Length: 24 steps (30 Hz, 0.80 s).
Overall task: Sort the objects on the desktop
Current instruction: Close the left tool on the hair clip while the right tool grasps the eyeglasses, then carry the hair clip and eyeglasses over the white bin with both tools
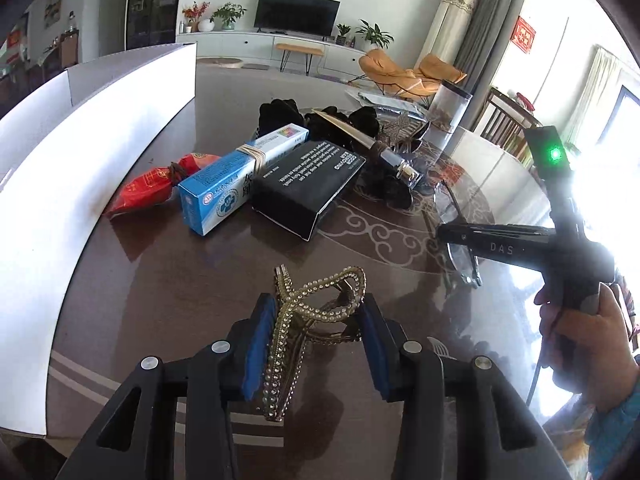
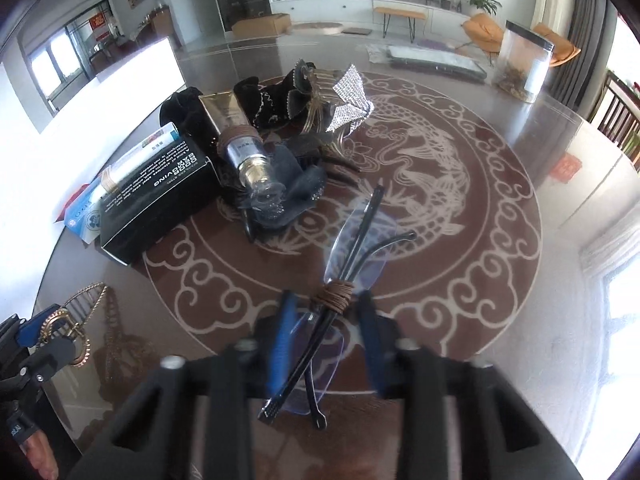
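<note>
My left gripper (image 1: pixel 316 328) is shut on a gold rhinestone hair claw (image 1: pixel 308 304), held just above the dark table (image 1: pixel 168 280). It also shows at the left edge of the right wrist view (image 2: pixel 76 320). My right gripper (image 2: pixel 326 320) has its blue pads on both sides of rimless glasses (image 2: pixel 348 264) whose folded arms are bound with brown cord; the gap is still wide. The right gripper also shows in the left wrist view (image 1: pixel 452 236) over the glasses (image 1: pixel 460 256).
A pile lies mid-table: blue medicine box (image 1: pixel 224 184), black box (image 1: pixel 308 184), red packet (image 1: pixel 156 184), a tube (image 2: pixel 240 140), black fabric hair pieces (image 2: pixel 276 100), silver bow clip (image 2: pixel 348 100). A white box (image 1: pixel 80 140) stands at the left. A clear jar (image 2: pixel 524 64) stands far right.
</note>
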{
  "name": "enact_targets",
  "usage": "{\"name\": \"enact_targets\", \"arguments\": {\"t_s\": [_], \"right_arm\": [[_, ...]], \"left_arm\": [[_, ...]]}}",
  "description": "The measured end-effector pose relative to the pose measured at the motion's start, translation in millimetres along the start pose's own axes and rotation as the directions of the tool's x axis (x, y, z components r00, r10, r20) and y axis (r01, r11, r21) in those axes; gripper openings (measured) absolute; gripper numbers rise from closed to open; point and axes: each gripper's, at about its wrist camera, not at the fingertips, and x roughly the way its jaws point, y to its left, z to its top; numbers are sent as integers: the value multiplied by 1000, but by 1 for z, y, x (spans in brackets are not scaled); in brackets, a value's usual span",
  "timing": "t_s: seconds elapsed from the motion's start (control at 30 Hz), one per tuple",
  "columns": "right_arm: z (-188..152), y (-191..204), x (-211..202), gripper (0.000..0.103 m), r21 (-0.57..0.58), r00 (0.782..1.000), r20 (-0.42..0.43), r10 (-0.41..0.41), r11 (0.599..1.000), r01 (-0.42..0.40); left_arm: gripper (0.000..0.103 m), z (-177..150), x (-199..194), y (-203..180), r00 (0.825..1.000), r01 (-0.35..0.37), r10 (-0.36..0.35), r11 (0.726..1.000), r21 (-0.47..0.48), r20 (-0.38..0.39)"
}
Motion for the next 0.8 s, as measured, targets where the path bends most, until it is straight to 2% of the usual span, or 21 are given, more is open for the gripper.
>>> {"name": "enact_targets", "arguments": {"t_s": [0.1,0.3,0.5,0.67,0.8], "right_arm": [[-6,-6,-11,13,21,999,-4,39,999,-39],[-23,-2,-62,12,-23,995,68,76,997,-74],[-15,19,-99,12,-77,981,128,144,988,-135],[15,72,-125,12,-193,954,156,257,955,-225],[58,140,-130,12,-316,921,142,362,899,-304]], "left_arm": [[41,0,-12,7,999,14,-14,1000,-22,29],[41,-4,-43,18,993,64,-59,997,-41,105],[41,1,-85,40,979,78,-56,991,-105,196],[41,26,-135,81,958,40,8,986,-162,286],[41,49,-165,134,939,-74,140,974,-216,313]]}}
